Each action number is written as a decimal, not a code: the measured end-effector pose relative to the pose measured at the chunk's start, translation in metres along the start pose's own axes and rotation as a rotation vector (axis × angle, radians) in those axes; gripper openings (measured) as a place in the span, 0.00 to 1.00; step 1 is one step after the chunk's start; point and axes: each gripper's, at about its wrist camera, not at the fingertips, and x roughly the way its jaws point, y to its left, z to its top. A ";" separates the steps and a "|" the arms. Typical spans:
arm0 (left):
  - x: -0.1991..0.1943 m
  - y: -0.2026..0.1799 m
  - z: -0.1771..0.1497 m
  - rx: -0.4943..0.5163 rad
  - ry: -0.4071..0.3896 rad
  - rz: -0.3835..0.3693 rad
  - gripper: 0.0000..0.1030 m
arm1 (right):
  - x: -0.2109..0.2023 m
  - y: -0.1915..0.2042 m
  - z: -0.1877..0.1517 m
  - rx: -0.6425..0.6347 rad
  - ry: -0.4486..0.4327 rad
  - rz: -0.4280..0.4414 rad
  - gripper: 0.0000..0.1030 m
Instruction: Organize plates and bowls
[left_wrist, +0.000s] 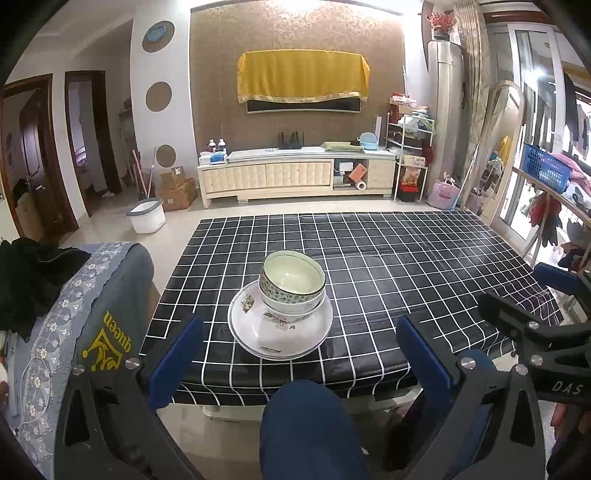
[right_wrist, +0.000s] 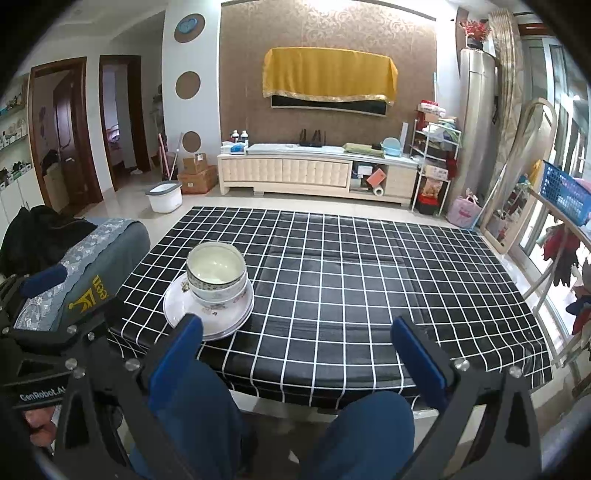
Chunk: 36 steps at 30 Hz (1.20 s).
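Ahead of me lies a low table under a black tablecloth with a white grid, standing on a pale tiled floor. Beyond it, at twelve o'clock, a cream TV cabinet runs along a brown patterned wall, and above it hangs a screen draped in yellow cloth. At ten o'clock I see a white bucket on the floor near cardboard boxes, with dark wooden doors further round at nine. A blue basket sits on a rail at two o'clock by the windows. At eight o'clock a grey embroidered sofa arm carries a black garment. The stack of bowls sits nested on the stacked plates near the table's front edge, dead ahead in my left view and at eleven o'clock in my right view. My left gripper is held level before the table edge, above the person's blue-clad knee, its blue-padded jaws spread wide and holding nothing, the plates framed between them but well apart from both pads. My right gripper hangs alongside in the same pose, jaws equally wide and empty, its left pad overlapping the plates' rim in view only.
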 end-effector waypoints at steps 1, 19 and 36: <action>0.000 0.000 0.000 0.000 0.001 -0.003 1.00 | 0.000 0.000 0.000 -0.002 -0.001 -0.003 1.00; -0.003 0.004 0.003 -0.016 0.010 -0.020 1.00 | -0.001 0.002 0.001 -0.019 -0.008 -0.020 1.00; -0.005 0.005 0.002 -0.023 0.010 -0.029 1.00 | -0.002 0.003 -0.002 -0.023 -0.011 -0.025 1.00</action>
